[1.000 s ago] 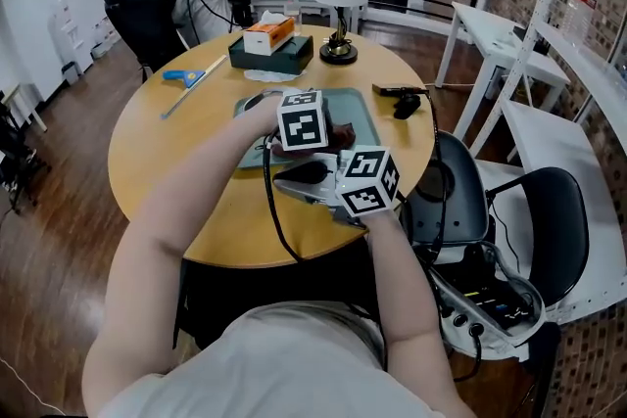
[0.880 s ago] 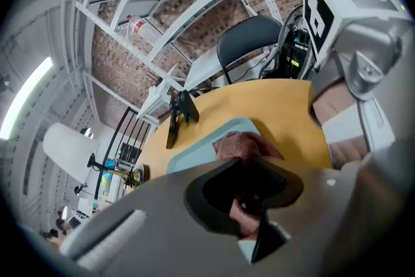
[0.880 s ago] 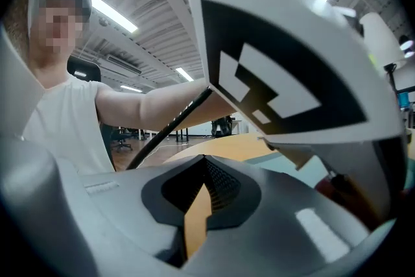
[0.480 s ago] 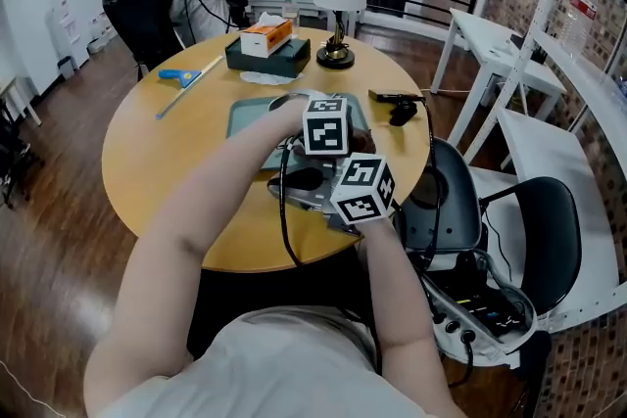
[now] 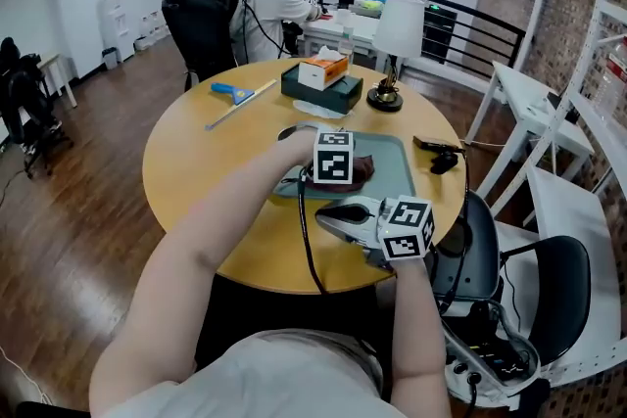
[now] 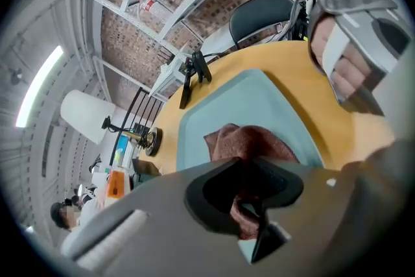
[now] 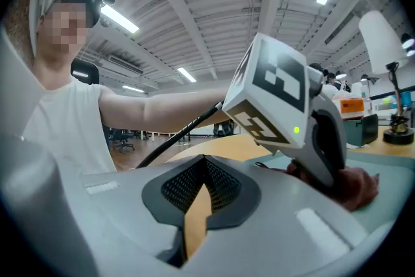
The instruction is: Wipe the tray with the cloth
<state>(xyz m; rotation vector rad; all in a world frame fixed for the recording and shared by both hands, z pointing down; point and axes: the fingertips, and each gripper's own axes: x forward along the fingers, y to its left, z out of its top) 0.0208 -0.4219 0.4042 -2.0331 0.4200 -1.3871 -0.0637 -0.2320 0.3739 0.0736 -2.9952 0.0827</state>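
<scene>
A teal tray [image 5: 397,173] lies on the round wooden table [image 5: 206,171]. A crumpled brown cloth [image 5: 361,172] rests on the tray's middle. My left gripper [image 5: 351,173] is shut on the cloth [image 6: 253,143] and presses it to the tray [image 6: 259,97]. My right gripper [image 5: 330,211] is held over the table just in front of the tray's near edge, pointing left. Its jaws are shut with nothing between them [image 7: 204,165], only bare table showing below. In the right gripper view, the left gripper's marker cube [image 7: 272,91] fills the middle and the cloth [image 7: 356,188] peeks out behind it.
Behind the tray stand a white lamp [image 5: 395,34], an orange tissue box [image 5: 323,71] on a dark box, and a blue-handled tool [image 5: 233,92]. A black clip with a cable [image 5: 438,152] lies at the right. Black chairs [image 5: 549,279] stand to the right; a person [image 5: 265,5] sits at a far desk.
The head view has swung, so the table sits further right and lower in frame. My left gripper stays shut on the cloth on the tray; the right gripper remains at the near edge.
</scene>
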